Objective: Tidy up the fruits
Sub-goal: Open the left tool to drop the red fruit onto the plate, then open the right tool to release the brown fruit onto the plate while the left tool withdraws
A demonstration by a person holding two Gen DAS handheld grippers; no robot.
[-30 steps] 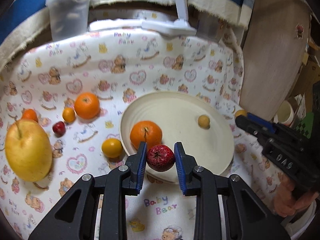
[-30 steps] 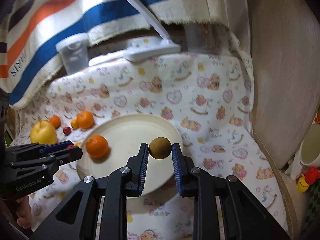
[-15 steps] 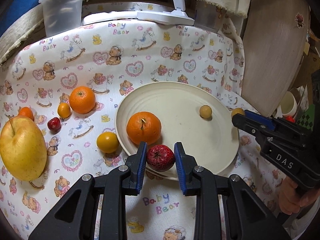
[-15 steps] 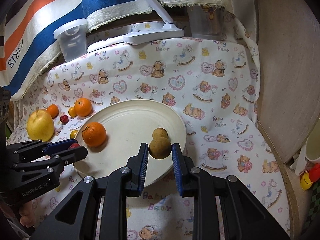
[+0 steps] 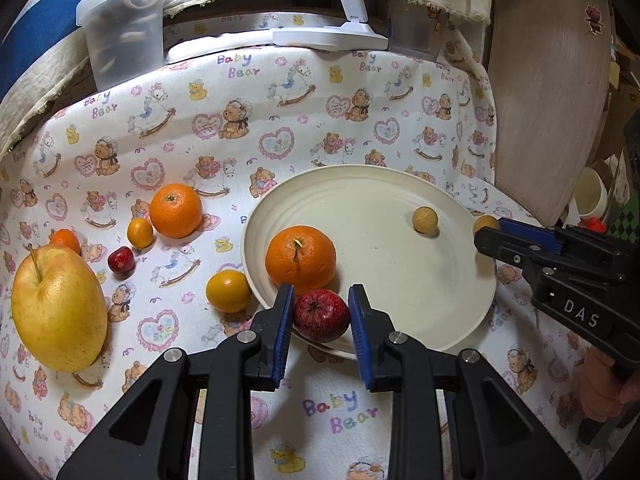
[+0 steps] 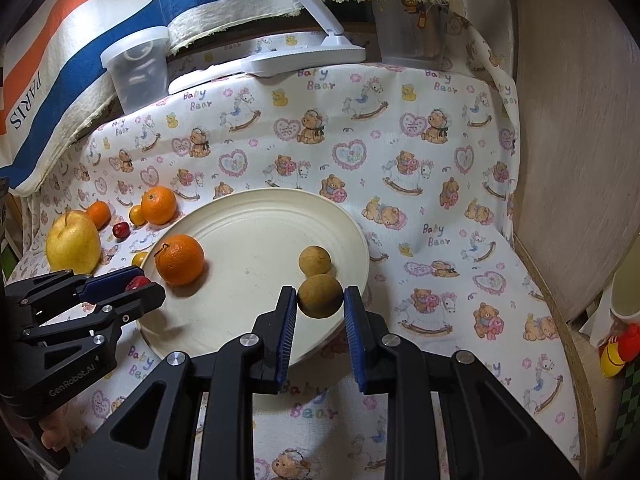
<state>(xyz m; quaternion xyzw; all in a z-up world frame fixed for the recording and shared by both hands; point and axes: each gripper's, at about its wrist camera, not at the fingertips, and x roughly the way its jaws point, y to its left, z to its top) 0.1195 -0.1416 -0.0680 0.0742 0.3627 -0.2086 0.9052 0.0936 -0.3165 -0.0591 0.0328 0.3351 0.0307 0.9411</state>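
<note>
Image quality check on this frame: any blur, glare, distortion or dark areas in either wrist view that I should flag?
Left wrist view: sharp; strong fisheye bends the desk lamp and cloth edge, with dark corners; the red fruit and plate are evenly lit, shadows soft. Right wrist view: equally sharp; the same curvature bows the wooden board; the left edge falls dim; no glare on the brown fruit.

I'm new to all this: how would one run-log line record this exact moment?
left hand-held gripper: shut on red fruit | right hand-held gripper: shut on brown fruit | both over plate edge | plate holds: orange, small tan fruit
</note>
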